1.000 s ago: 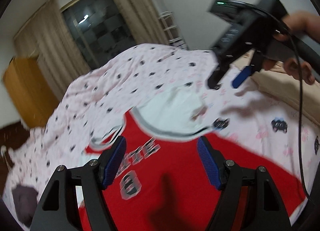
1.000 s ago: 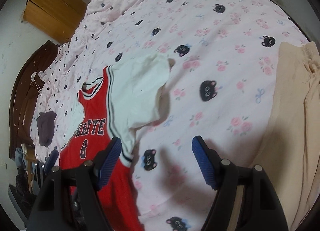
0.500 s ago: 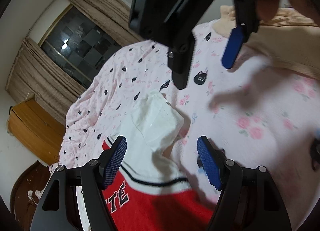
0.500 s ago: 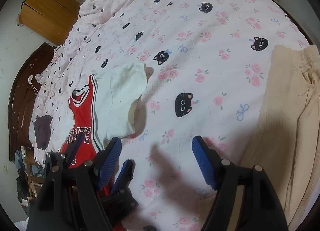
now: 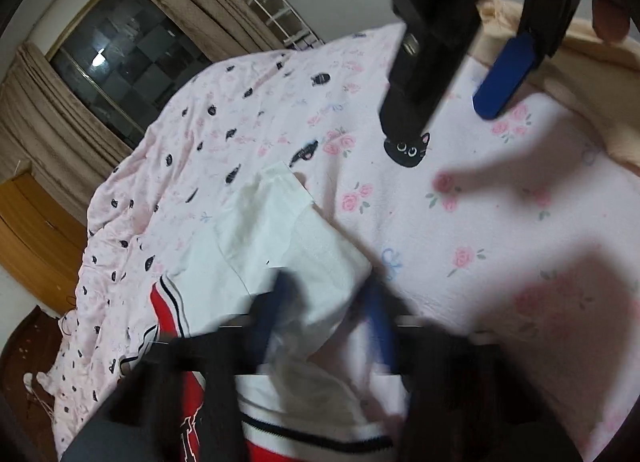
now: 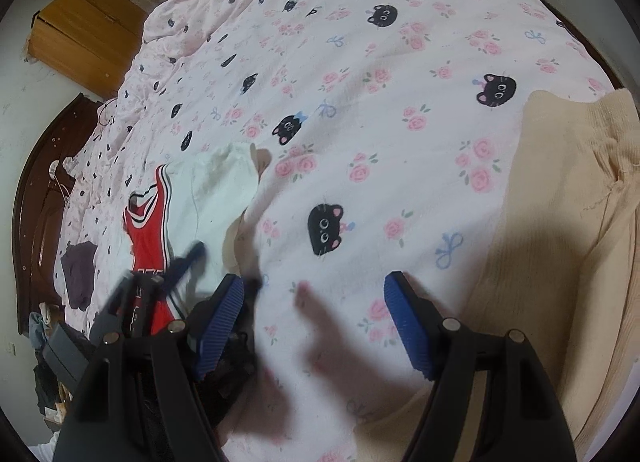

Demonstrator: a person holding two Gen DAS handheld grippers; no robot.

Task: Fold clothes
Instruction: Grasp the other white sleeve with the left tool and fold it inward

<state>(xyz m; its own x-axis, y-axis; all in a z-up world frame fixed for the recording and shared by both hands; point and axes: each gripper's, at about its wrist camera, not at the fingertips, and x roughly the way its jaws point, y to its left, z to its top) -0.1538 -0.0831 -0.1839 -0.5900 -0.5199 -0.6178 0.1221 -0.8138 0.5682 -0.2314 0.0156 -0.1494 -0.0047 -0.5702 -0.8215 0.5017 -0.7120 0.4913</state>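
My left gripper (image 5: 320, 314) has just been closing on the white sleeve (image 5: 280, 246) of the jersey (image 6: 150, 238) spread on the bed (image 6: 400, 62) (blurred), right gripper (image 6: 314, 322) spread and empty; folding has barely begun.

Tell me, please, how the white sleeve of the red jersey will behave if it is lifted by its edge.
Probably floppy: the white sleeve lies creased on the bedsheet. Likely light, since the cloth looks thin. The red jersey would probably drag along, being joined to it.
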